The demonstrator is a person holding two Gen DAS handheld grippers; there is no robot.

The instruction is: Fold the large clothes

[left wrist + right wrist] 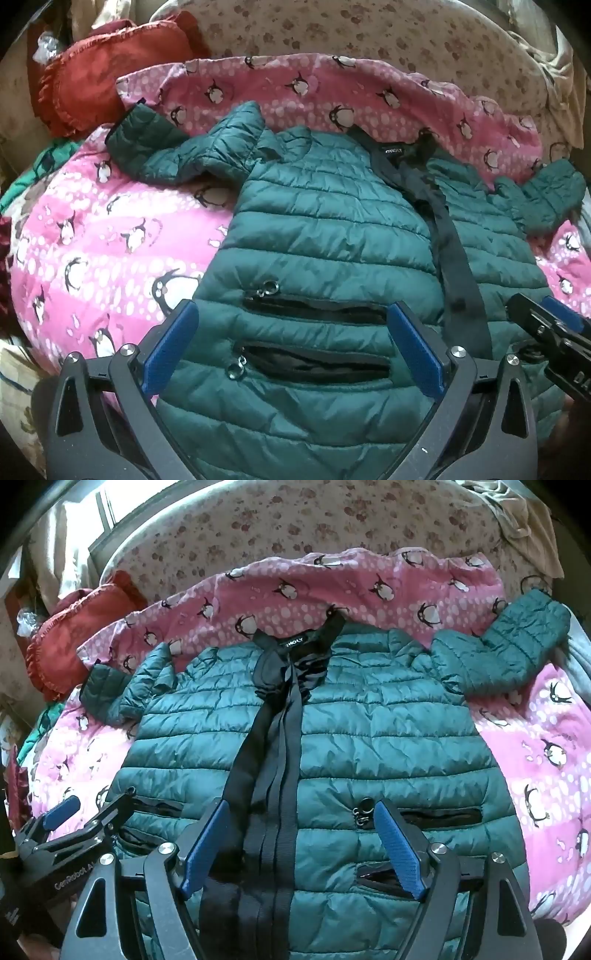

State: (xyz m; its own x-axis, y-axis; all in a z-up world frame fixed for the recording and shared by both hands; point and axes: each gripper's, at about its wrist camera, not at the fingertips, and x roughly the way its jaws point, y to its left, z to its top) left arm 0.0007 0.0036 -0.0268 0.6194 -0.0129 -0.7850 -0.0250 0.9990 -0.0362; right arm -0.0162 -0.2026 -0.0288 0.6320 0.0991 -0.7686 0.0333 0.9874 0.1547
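A dark green quilted puffer jacket (325, 229) lies spread front up on a pink penguin-print blanket (92, 251), collar far from me, both sleeves out to the sides. It also shows in the right wrist view (369, 731), with its black front placket (273, 738) running down the middle. My left gripper (293, 317) is open and empty, hovering over the jacket's left pocket zips (314, 308). My right gripper (301, 814) is open and empty over the placket and right pocket (439, 818). Each gripper appears at the edge of the other's view: the right one (546, 325), the left one (70, 812).
A red ruffled cushion (96, 74) lies at the back left, also in the right wrist view (74, 627). A beige flower-print sheet (295, 524) covers the bed beyond the blanket. Green cloth (48, 158) sticks out at the left edge.
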